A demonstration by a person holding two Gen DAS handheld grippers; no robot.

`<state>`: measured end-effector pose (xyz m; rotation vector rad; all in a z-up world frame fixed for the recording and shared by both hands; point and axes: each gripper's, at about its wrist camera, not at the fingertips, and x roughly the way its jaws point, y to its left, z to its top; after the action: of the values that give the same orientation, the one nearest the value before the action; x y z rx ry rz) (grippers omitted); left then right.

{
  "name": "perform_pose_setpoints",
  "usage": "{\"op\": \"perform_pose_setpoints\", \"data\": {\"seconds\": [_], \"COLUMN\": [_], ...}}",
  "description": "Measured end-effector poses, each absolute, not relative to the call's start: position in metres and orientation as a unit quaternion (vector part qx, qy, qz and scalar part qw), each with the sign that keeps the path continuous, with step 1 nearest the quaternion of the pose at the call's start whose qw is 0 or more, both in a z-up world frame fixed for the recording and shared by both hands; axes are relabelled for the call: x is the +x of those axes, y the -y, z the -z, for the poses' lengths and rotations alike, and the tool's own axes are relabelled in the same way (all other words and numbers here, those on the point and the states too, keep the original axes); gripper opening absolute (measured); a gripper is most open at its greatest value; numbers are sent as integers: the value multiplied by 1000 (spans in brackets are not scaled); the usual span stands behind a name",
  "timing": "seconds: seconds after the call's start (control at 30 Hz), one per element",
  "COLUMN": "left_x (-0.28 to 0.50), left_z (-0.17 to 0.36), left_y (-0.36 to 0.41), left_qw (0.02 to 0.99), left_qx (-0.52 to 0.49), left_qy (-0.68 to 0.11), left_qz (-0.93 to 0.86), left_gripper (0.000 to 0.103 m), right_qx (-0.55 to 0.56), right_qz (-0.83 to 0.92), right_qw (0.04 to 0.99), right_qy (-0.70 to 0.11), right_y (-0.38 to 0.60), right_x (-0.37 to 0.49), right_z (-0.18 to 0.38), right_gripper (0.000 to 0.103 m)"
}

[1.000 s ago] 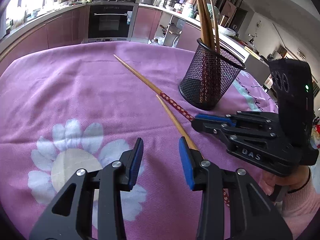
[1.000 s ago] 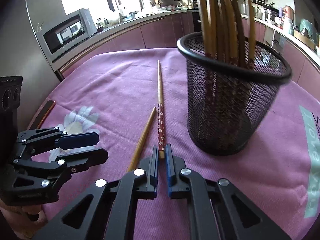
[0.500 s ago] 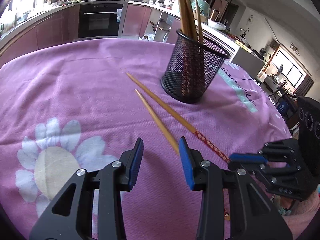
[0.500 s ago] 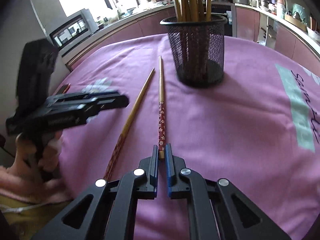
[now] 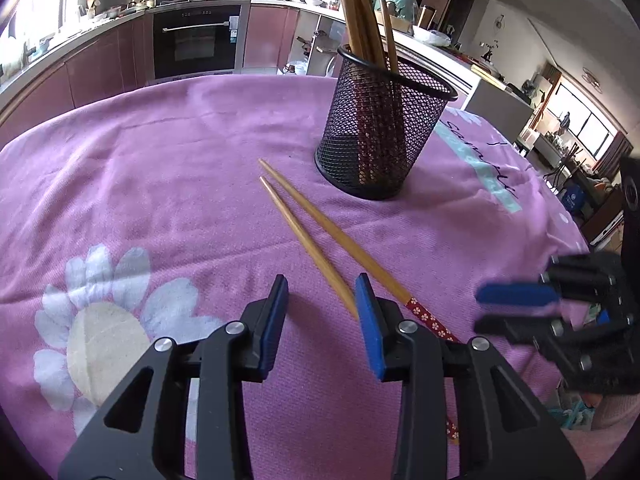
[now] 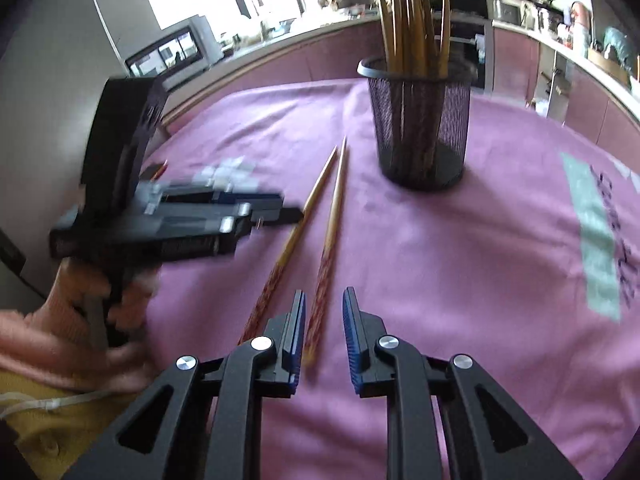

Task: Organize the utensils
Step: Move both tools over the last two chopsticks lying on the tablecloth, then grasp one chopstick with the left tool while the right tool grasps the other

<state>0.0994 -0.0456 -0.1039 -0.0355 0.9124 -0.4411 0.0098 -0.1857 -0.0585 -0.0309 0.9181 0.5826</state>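
Chopsticks: two lie loose on the pink worktop, both pairs of fingers spread and holding nothing.

One patterned chopstick and its partner chopstick lie side by side, tips pointing toward the black mesh holder, which stands upright just beyond them and already carries a bundle of chopsticks. The right gripper has its fingers apart, with the patterned stick's decorated end between them; the left gripper is also open, over the partner's shaft. To do this step well, I judge it best to close squarely across one stick near its thick end, lift it clear of its neighbour, swing it upright, and lower it into the holder without knocking the rim. A pink cloth with a white flower print covers the worktop; kitchen cabinets and an oven stand behind.
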Motion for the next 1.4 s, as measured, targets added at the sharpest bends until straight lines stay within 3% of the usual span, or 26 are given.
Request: {"op": "perform_pose_setpoints", "data": {"seconds": [0.37, 0.63, 0.77, 0.87, 1.0, 1.4], "left_x": [110, 115, 114, 116, 120, 122], "left_z": [105, 105, 105, 106, 106, 107], "left_y": [50, 45, 41, 35, 31, 43], "left_qw": [874, 872, 870, 867, 871, 876], "left_qx": [-3, -2, 0, -7, -6, 15], "left_qy": [-439, -440, -441, -444, -445, -446], "left_qz": [208, 215, 220, 226, 208, 183], "left_gripper": [31, 23, 15, 15, 22, 18], "right_qx": [13, -2, -9, -18, -24, -55], "right_qz": [-280, -274, -269, -262, -259, -240], "right_qw": [855, 852, 853, 854, 855, 866], "right_qy": [-437, -447, -447, -448, -448, -434], "right_y": [157, 146, 147, 149, 149, 136], "right_x": [73, 87, 86, 84, 85, 89], "right_z": [71, 79, 80, 80, 79, 80], "right_gripper": [17, 15, 10, 8, 9, 10]}}
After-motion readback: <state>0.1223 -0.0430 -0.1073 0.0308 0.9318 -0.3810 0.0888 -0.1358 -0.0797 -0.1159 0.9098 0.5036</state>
